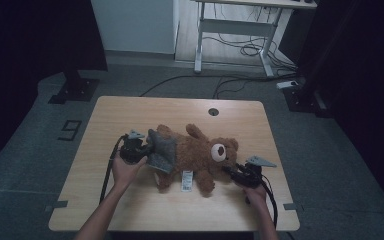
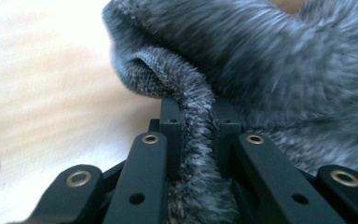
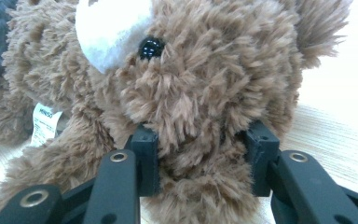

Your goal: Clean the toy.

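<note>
Your left gripper (image 2: 196, 135) pinched the grey garment (image 1: 162, 149), partly over the brown teddy bear (image 1: 200, 156) lying mid-table (image 1: 130, 210); your right gripper (image 3: 200, 161) clamped its head. Dressing looked unfinished.

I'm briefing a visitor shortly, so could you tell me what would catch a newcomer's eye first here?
A brown teddy bear lies across the middle of the wooden table. The right gripper is clamped on its head, and the left gripper pinches the hem of the grey garment on the bear's lower body.
</note>
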The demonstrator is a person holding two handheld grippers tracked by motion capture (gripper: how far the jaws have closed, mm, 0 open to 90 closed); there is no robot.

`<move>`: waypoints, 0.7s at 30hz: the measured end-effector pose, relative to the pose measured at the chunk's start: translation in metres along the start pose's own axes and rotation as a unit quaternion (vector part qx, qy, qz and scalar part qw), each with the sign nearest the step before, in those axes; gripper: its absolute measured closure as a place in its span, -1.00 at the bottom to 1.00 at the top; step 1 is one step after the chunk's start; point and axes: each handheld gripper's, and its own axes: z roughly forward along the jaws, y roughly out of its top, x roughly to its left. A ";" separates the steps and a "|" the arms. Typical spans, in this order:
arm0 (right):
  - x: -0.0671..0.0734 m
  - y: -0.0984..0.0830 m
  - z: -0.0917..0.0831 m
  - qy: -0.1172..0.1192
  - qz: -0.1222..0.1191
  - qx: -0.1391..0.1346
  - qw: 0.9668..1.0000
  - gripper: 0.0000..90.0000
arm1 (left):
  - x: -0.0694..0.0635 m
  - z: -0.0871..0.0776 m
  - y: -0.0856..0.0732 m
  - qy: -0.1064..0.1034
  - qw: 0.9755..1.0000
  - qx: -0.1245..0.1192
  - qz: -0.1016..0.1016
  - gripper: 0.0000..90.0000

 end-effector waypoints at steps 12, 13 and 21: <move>0.000 0.000 0.000 0.000 0.004 -0.002 1.000 0.27 | -0.047 0.037 0.022 -0.021 0.999 0.035 0.035 0.74; 0.000 0.000 0.000 0.000 0.005 -0.002 1.000 0.27 | -0.038 0.041 0.019 -0.022 0.999 0.040 0.016 0.74; 0.001 0.000 0.000 0.001 0.005 -0.003 1.000 0.27 | -0.008 0.064 -0.004 -0.015 0.996 0.082 -0.041 0.74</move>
